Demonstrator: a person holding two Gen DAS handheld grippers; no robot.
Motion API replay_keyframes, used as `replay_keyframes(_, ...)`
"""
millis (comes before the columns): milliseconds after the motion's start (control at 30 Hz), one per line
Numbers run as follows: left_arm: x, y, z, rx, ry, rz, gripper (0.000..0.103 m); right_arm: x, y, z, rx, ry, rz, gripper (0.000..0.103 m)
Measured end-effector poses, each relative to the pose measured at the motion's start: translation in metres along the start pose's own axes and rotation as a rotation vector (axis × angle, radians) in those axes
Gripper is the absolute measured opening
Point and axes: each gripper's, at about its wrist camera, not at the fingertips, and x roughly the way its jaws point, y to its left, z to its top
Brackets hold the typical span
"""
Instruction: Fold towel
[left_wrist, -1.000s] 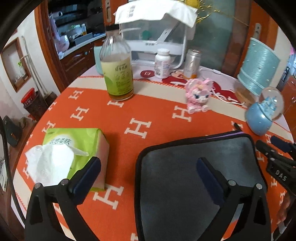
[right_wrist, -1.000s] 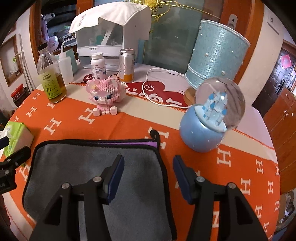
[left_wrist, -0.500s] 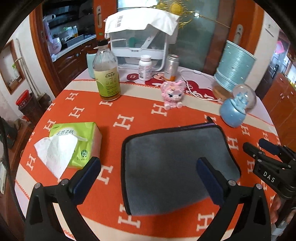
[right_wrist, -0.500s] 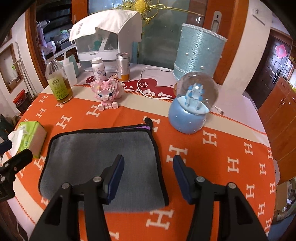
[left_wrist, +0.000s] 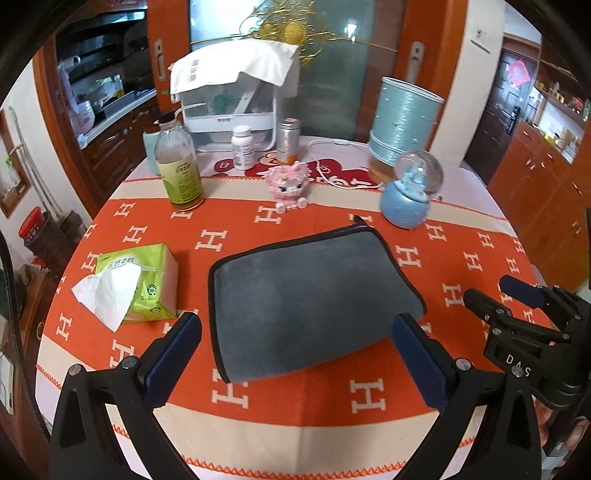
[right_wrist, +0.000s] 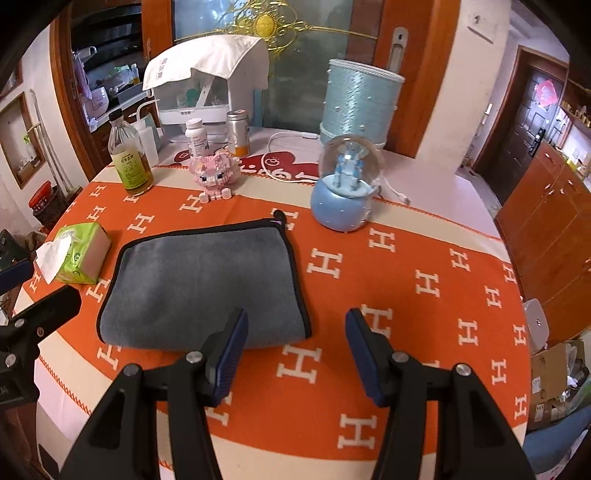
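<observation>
A grey towel (left_wrist: 310, 291) with black trim lies folded flat on the orange tablecloth; it also shows in the right wrist view (right_wrist: 207, 284). My left gripper (left_wrist: 295, 343) is open and empty, hovering above the towel's near edge. My right gripper (right_wrist: 295, 343) is open and empty, just off the towel's near right corner. The right gripper also shows at the right edge of the left wrist view (left_wrist: 517, 314). Neither gripper touches the towel.
A green tissue pack (left_wrist: 136, 284) lies left of the towel. Behind it stand a bottle (left_wrist: 179, 166), a pink toy (left_wrist: 290, 184), a blue snow globe (left_wrist: 410, 195), pill jars and a teal cylinder (left_wrist: 402, 129). The table's near edge (left_wrist: 295, 458) is close.
Both grippers have pulled back and up from the towel, so the whole folded towel and more of the table now show. The towel has stayed in place.
</observation>
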Motion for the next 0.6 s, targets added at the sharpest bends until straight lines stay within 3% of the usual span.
replay_keyframes(600, -0.060, -0.038, -0.030, 0.094, -0.043, -0.065, 0.102, -0.064, -0.023, -0.039, 0.064, -0.017, -0.033, 0.055)
